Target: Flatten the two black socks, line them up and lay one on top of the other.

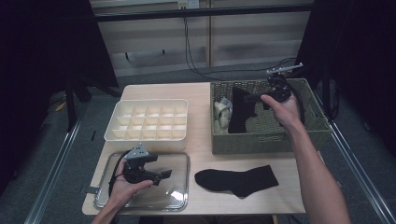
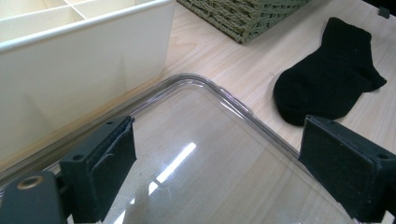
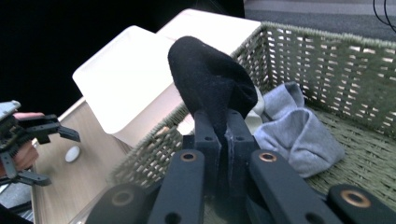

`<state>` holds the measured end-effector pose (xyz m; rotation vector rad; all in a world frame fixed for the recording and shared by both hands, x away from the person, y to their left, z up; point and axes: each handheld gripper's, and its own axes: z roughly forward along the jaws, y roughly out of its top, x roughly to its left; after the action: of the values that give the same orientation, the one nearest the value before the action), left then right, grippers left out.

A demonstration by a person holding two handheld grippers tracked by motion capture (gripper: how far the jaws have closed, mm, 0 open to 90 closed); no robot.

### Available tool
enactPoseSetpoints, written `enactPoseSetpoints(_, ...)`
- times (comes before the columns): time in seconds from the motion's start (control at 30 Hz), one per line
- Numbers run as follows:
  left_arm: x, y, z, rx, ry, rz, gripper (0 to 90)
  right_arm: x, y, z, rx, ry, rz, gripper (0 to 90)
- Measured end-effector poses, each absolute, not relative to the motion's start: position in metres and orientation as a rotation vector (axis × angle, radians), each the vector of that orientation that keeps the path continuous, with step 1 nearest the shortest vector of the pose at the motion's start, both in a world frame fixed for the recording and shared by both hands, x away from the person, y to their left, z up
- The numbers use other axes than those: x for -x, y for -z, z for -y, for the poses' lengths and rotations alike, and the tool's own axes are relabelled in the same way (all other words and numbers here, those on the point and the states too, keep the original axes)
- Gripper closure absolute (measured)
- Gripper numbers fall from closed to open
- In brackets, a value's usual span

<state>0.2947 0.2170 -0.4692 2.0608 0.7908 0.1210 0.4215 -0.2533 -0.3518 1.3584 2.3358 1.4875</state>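
My right gripper (image 1: 256,99) is shut on a black sock (image 1: 239,115), which hangs from its jaws over the woven basket (image 1: 312,133). In the right gripper view the black sock (image 3: 210,81) bulges up out of the closed right gripper (image 3: 223,133). A second black sock (image 1: 236,181) lies flat on the table near the front edge. My left gripper (image 1: 164,176) rests low over a clear plastic lid (image 1: 180,196) at the front left. In its own view the left gripper (image 2: 224,163) is open with nothing between its pads, and the second black sock (image 2: 331,79) lies beyond the lid (image 2: 210,154).
A white divided organizer box (image 1: 147,120) stands behind the lid, left of the basket. A rolled grey sock (image 3: 294,133) lies inside the basket (image 3: 327,60), against its left wall. Black cables run across the floor behind the table.
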Motion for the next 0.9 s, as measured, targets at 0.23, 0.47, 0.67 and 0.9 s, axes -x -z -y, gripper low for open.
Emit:
enactPoseSetpoints(0.23,-0.295,0.469,-0.217,-2.062,-0.122,-0.79,10.4,-0.418,0.339,0.255,-1.339,-1.533,-2.303,86.7)
enactPoseSetpoints(0.47,-0.296,0.469,-0.217,-2.052,-0.119,-0.791,10.4,-0.414,0.326,0.257,-1.32,-1.574,-2.262,86.7)
enactPoseSetpoints(0.67,-0.296,0.469,-0.219,-2.049,-0.123,-0.796,10.3,-0.41,0.316,0.254,-1.285,-1.623,-2.238,86.7)
enactPoseSetpoints(0.9,-0.293,0.468,-0.218,-2.057,-0.133,-0.785,10.3,-0.402,0.312,0.251,-1.265,-1.65,-2.222,86.7)
